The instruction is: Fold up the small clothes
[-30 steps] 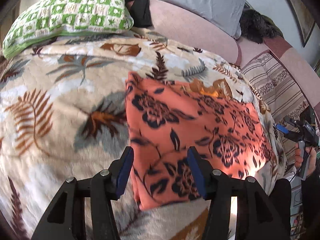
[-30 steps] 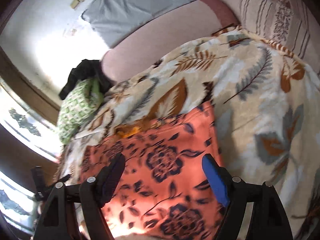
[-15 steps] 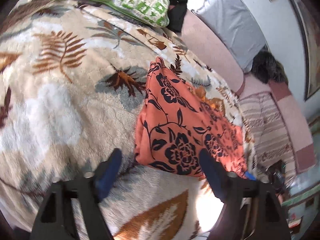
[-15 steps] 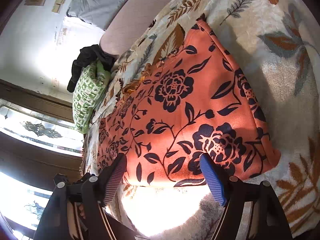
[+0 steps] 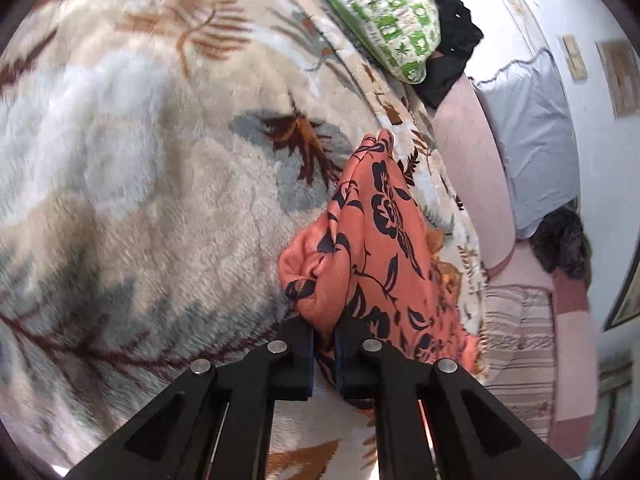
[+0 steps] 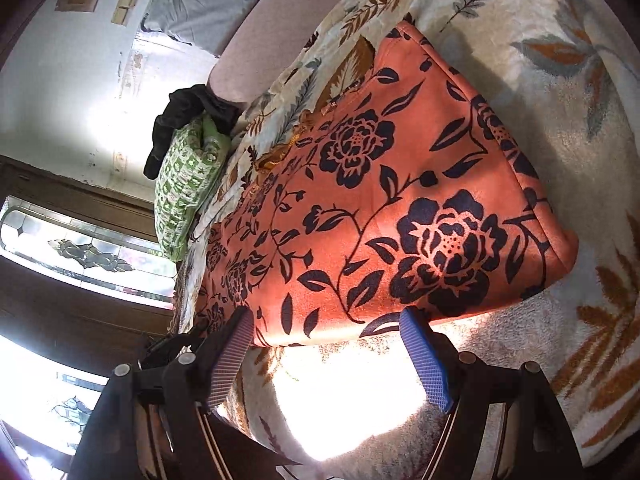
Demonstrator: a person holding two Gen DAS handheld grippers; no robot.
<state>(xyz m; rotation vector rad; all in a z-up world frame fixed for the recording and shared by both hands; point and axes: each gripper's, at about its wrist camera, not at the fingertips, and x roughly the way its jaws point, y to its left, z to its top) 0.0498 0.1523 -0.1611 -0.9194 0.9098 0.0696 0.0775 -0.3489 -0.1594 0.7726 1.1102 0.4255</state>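
Observation:
An orange garment with dark flower print (image 6: 380, 208) lies folded on a leaf-patterned fleece blanket (image 6: 560, 92). In the left wrist view my left gripper (image 5: 323, 336) is shut on the near corner of the orange garment (image 5: 372, 248), and the cloth bunches up between the pads. In the right wrist view my right gripper (image 6: 326, 320) stands open at the garment's near edge, one fingertip on each side of a strip of that edge, pads not pressing on it.
A green-and-white patterned pillow (image 5: 384, 20) and a dark bundle of cloth (image 5: 448, 32) lie at the far end of the blanket (image 5: 120, 160). A pink sofa back with a grey cushion (image 5: 532, 144) runs behind. Bright sunlight falls on the blanket's near edge (image 6: 340, 392).
My left gripper rolled, sank to the garment's corner and went from wide open to shut on it. My right gripper came down to the garment's near edge and stayed open.

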